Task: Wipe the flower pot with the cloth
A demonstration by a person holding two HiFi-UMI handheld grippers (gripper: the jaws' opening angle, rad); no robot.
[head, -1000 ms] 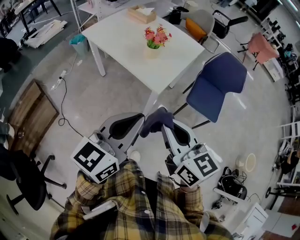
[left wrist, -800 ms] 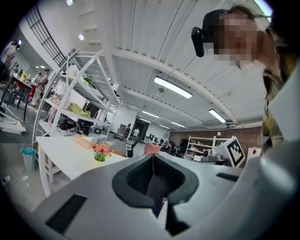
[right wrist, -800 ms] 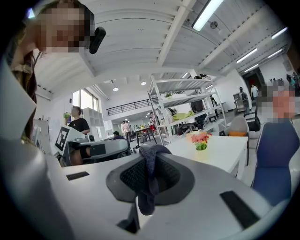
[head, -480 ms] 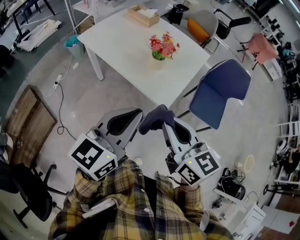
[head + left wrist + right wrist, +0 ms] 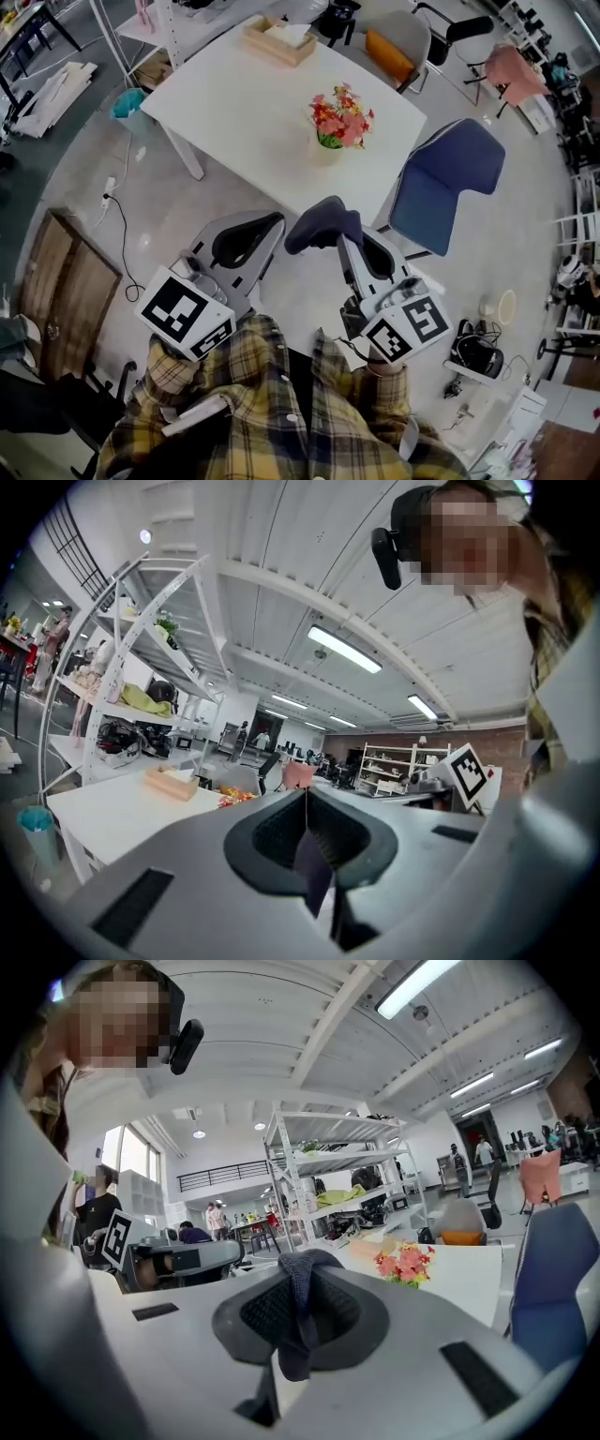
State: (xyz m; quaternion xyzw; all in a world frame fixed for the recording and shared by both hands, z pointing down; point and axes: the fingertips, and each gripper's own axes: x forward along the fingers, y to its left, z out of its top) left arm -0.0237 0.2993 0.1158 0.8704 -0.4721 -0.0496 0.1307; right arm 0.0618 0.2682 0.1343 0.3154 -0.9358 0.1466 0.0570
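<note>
The flower pot (image 5: 325,150), pale and filled with red and pink flowers, stands on the white table (image 5: 234,103) near its closest corner. A dark blue-grey cloth (image 5: 322,223) is bunched in my right gripper (image 5: 339,232), which is shut on it short of the table's edge. The right gripper view shows the cloth (image 5: 298,1309) draped over the closed jaw tips and the flowers (image 5: 405,1264) ahead to the right. My left gripper (image 5: 273,223) is beside it, shut and holding nothing. In the left gripper view its jaws (image 5: 307,794) meet, and the flowers (image 5: 234,799) show just over them.
A blue chair (image 5: 441,183) stands at the table's right corner, close to the right gripper. A wooden tissue box (image 5: 278,39) sits at the table's far side. A teal bin (image 5: 129,101) and a floor cable (image 5: 120,234) lie left. A wooden panel (image 5: 61,281) lies on the floor.
Both grippers have travelled toward the table with the cloth still pinched in the right one. The table, the pot and the blue chair now sit nearer and lower in the head view.
</note>
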